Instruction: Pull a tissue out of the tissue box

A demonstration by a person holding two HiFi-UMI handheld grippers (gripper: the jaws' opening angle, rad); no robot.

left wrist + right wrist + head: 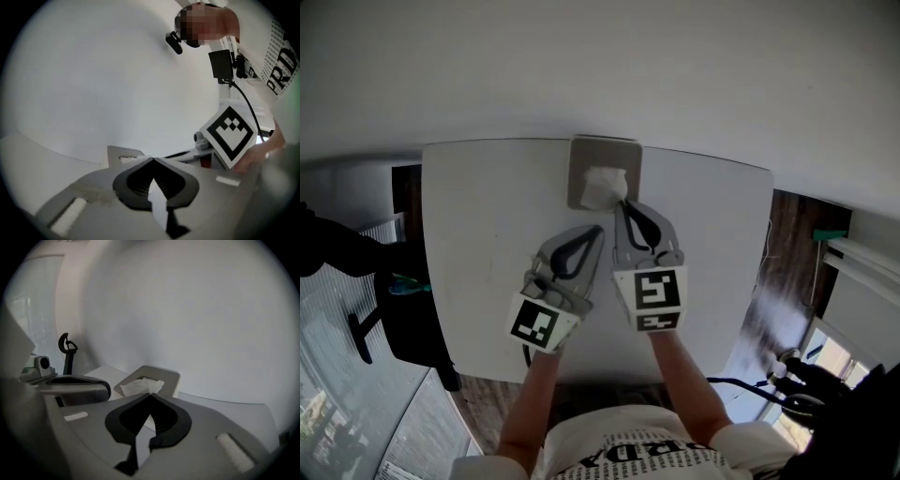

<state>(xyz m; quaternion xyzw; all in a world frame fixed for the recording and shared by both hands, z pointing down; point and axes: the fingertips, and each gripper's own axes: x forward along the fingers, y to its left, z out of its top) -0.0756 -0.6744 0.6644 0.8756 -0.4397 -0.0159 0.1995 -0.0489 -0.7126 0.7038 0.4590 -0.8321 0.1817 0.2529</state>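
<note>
Facing a pale wall [581,66], we stand at a white desk [478,234] whose far edge lies close along it. The desk carries nothing else that we can see, so both arms reach straight across it.

Our left tool [600,228] lies low, a little short of the target and angled toward it. Its jaws are closed tip to tip with nothing between them. We judge that it waits there as a spare, ready to press down if the container starts to lift.

Our right tool [623,202] slopes down and reaches further, to the near right edge of the opening. Its jaws are closed too, and their tips meet right at the paper. This is the working side, because it has the shorter, straighter line to the opening.

The grey box [581,155] sits flat at the desk's far edge, by the wall, its opening facing up. That spot gives it some backing, and the upward opening lets a sheet come out with a simple lift.

The white tissue [602,187] stands crumpled out of that opening, with most of it not yet out of the box. The right tool's tips pinch its near corner, as far as we can tell. A slow upward draw looks like the next step, since a thin corner tears easily.
</note>
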